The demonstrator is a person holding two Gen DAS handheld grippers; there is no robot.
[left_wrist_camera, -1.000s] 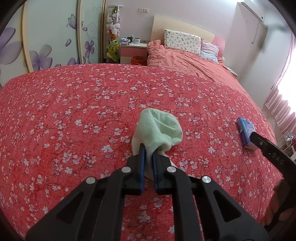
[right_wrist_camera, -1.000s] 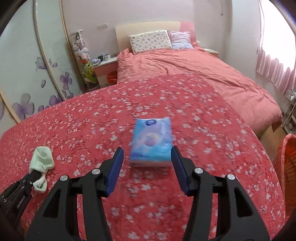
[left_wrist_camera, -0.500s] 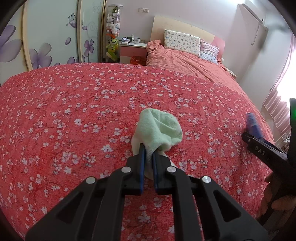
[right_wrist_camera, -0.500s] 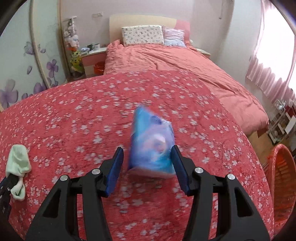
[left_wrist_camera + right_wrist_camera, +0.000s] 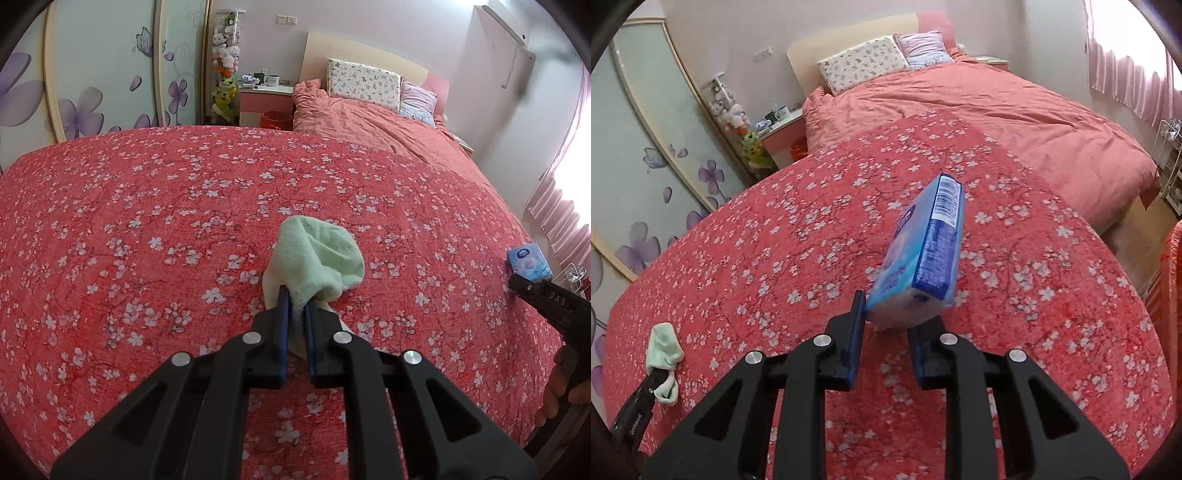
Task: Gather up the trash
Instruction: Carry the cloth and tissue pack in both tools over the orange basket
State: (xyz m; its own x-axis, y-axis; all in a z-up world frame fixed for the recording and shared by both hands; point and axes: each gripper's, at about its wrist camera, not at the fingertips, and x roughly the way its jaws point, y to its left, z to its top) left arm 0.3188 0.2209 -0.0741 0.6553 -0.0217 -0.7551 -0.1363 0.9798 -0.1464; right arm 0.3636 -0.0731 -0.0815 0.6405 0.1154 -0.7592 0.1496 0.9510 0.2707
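Observation:
My left gripper (image 5: 295, 295) is shut on a pale green cloth (image 5: 317, 254), whose bunched end bulges past the fingertips just above the red flowered bedspread (image 5: 147, 221). In the right wrist view that cloth (image 5: 665, 345) shows at the lower left. My right gripper (image 5: 886, 314) has its jaws closing on the near end of a blue tissue pack (image 5: 923, 240). The pack stands tipped on its long edge, barcode side up. From the left wrist view the same pack (image 5: 528, 262) sits at the right edge, in front of a black finger (image 5: 546, 299).
An orange basket (image 5: 1171, 295) stands on the floor off the bedspread's right side. Beyond lies a bed with a salmon duvet (image 5: 1015, 110), a pink nightstand (image 5: 264, 99) and a small red bin (image 5: 275, 120). A person's hand (image 5: 561, 391) grips the right tool.
The right jaws have narrowed onto the tissue pack, which went from lying flat to standing tipped on its edge. The right view has rolled. The left gripper and cloth have not moved.

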